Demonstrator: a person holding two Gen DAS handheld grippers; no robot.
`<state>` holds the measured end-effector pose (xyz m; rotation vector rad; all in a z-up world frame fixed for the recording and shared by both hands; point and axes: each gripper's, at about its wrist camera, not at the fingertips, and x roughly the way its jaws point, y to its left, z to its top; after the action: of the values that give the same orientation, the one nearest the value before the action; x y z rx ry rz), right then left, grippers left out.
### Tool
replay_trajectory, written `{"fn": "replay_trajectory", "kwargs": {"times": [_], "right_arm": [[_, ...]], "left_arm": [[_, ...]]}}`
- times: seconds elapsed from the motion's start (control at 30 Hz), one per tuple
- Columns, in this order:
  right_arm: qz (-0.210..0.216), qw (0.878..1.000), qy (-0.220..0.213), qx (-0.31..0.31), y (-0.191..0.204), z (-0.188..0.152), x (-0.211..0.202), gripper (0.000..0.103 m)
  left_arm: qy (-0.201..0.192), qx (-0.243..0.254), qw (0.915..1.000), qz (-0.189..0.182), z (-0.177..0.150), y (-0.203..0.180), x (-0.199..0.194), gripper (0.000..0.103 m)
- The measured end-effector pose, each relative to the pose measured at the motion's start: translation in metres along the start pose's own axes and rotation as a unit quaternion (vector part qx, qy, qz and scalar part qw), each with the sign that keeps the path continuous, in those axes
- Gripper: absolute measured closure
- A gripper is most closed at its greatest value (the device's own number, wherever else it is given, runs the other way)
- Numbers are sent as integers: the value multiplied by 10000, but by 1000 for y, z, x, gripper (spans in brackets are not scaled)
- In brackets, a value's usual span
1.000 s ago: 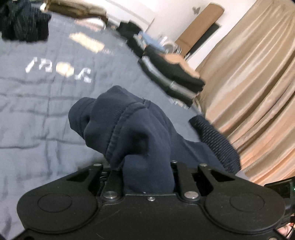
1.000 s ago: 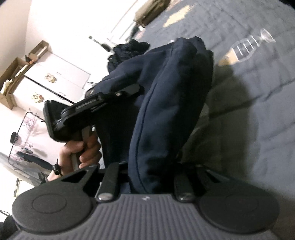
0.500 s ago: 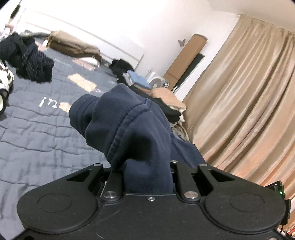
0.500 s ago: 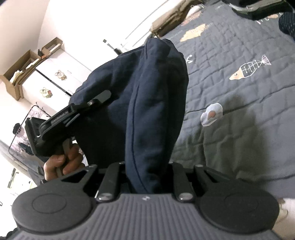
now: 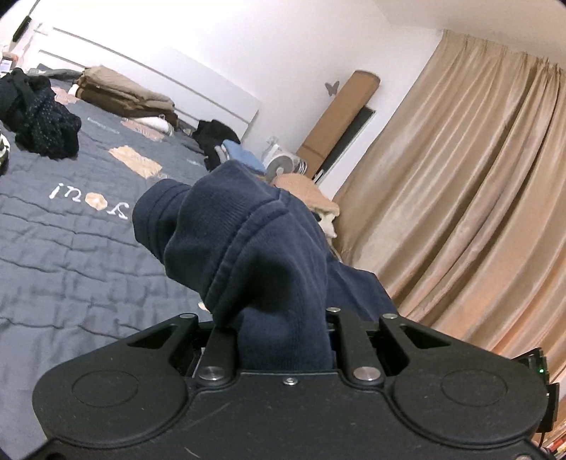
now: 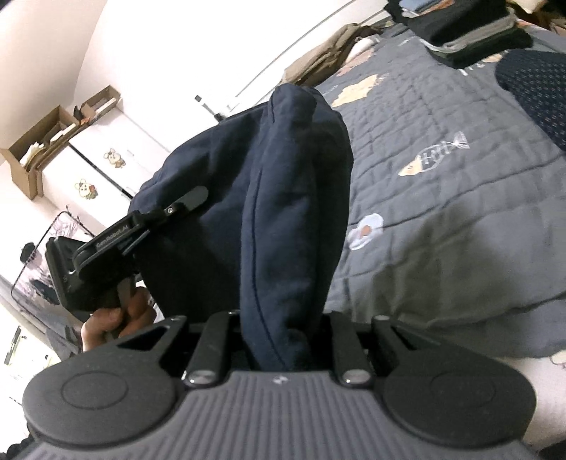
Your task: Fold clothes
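**Navy fleece garment, held aloft between two grippers**

Left wrist view: Navy sweatshirt-weight cloth, ribbed at one edge, the navy garment (image 5: 247,247) rises in a bunch straight out of the left gripper (image 5: 283,339). Its fingers are closed narrow on a thick wad of it; the fingertips themselves are buried under the fabric. The cloth hangs clear above the grey quilt (image 5: 63,254). Elsewhere on the bed: a loose dark heap (image 5: 39,116), a tan folded stack (image 5: 123,95), and a further pile of folded items (image 5: 304,191) by the curtain (image 5: 460,194).

Right wrist view: The right gripper (image 6: 283,339) likewise pinches a vertical fold of the navy garment (image 6: 283,198), fingers drawn close with cloth filling the gap. The left gripper (image 6: 155,219) shows beyond, clamped on the far part of the same piece, a hand (image 6: 116,315) at its handle. Folded dark clothes (image 6: 470,28) lie at the far side of the quilt.

Progress, judged: some items lie folded, one heap lies loose. This garment is off the bed and bunched, with no tidy fold visible; it could be on its way to be spread, or lifted mid-fold.
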<state>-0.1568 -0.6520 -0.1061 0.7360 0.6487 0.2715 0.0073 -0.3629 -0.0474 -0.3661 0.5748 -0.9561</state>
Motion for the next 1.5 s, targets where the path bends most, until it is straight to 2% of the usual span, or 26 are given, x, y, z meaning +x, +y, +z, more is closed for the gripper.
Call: {"fn": "replay_trajectory", "kwargs": {"times": [0.27, 0.63, 0.9, 1.27, 1.5], "right_arm": [[7, 9998, 55, 166, -35, 5, -11, 86], [30, 9994, 225, -250, -45, 20, -46, 86], [184, 9980, 287, -533, -59, 31, -87, 86], [284, 9961, 154, -816, -81, 42, -149, 86], [291, 9950, 71, -948, -97, 49, -183, 86]], "left_arm": [[107, 15, 9998, 193, -13, -19, 21, 87], [-264, -85, 9988, 406, -33, -65, 21, 87], [-565, 25, 9964, 625, -46, -120, 21, 87], [-975, 309, 9916, 786, -63, -209, 34, 87], [-1000, 308, 9913, 794, -74, -231, 51, 87]]}}
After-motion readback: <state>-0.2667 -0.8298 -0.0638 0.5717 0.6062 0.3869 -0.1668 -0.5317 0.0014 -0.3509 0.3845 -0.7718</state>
